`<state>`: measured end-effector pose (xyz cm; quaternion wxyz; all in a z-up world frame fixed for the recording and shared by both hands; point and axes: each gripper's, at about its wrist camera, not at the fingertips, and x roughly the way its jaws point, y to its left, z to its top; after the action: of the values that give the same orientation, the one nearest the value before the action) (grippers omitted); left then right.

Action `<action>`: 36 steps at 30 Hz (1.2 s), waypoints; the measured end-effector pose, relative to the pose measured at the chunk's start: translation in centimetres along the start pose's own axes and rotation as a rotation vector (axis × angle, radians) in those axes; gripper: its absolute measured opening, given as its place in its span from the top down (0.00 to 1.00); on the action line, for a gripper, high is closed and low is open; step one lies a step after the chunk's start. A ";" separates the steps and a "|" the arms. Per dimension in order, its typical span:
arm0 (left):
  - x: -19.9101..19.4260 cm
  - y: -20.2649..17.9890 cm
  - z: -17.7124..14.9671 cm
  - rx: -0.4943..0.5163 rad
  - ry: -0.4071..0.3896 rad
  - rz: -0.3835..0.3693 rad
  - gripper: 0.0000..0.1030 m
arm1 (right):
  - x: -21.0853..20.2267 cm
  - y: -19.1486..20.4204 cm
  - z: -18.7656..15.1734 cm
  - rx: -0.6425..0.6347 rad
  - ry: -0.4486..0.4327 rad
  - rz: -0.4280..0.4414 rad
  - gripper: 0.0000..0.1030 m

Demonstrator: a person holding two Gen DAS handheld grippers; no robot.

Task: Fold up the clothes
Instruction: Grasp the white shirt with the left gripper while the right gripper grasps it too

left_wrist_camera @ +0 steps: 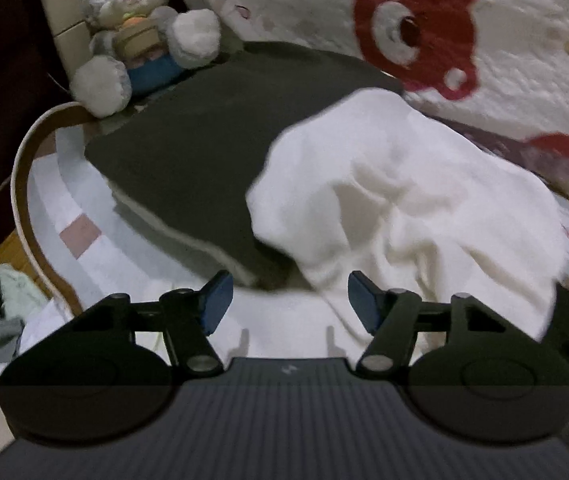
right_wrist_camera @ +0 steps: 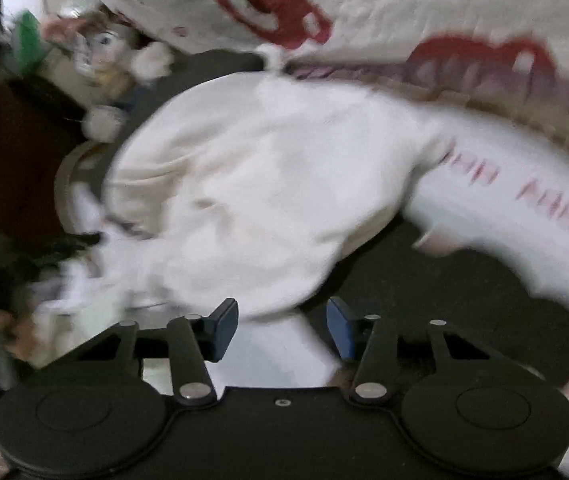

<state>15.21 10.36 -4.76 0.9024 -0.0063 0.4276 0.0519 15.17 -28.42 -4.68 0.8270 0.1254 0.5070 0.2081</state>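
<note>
Left wrist view shows the left gripper (left_wrist_camera: 290,306) with its jaws partly apart and nothing in them, just beside the bunched white garment (left_wrist_camera: 396,200) on the dark mat (left_wrist_camera: 188,152). The right gripper (right_wrist_camera: 282,330) is partly apart too, white cloth right at its tips. Best to grab one edge each, then pull flat.

Bed (left_wrist_camera: 64,184) with wooden rim, white bear-print blanket (left_wrist_camera: 524,20), plush rabbit (left_wrist_camera: 136,28).

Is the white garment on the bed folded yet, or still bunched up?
Still bunched up. The white garment lies in a rumpled heap with loose creases, partly over the dark mat; no flat, squared fold shows in either view.
</note>
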 end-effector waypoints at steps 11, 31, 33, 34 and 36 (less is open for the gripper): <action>4.2 2.6 -1.5 -0.071 -0.155 -0.123 0.42 | 7.6 -5.9 -1.4 0.502 -0.168 0.047 0.18; 9.8 3.2 -3.7 -0.100 -0.034 -0.402 0.96 | 13.0 -6.3 -2.4 0.582 -0.362 0.121 0.47; 9.8 3.4 -3.5 -0.123 -0.043 -0.417 0.95 | 13.4 -5.9 -2.7 0.580 -0.372 0.110 0.47; 9.7 3.4 -3.4 -0.118 -0.054 -0.407 0.95 | 13.7 -5.6 -2.7 0.568 -0.365 0.093 0.46; 9.7 3.5 -3.3 -0.110 -0.074 -0.389 0.94 | 14.1 -5.1 -2.6 0.537 -0.350 0.060 0.45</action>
<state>18.39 14.48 -14.27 0.9089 -0.1359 0.3813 -0.1000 19.57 -26.31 -19.07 0.8325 0.3878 0.3901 0.0664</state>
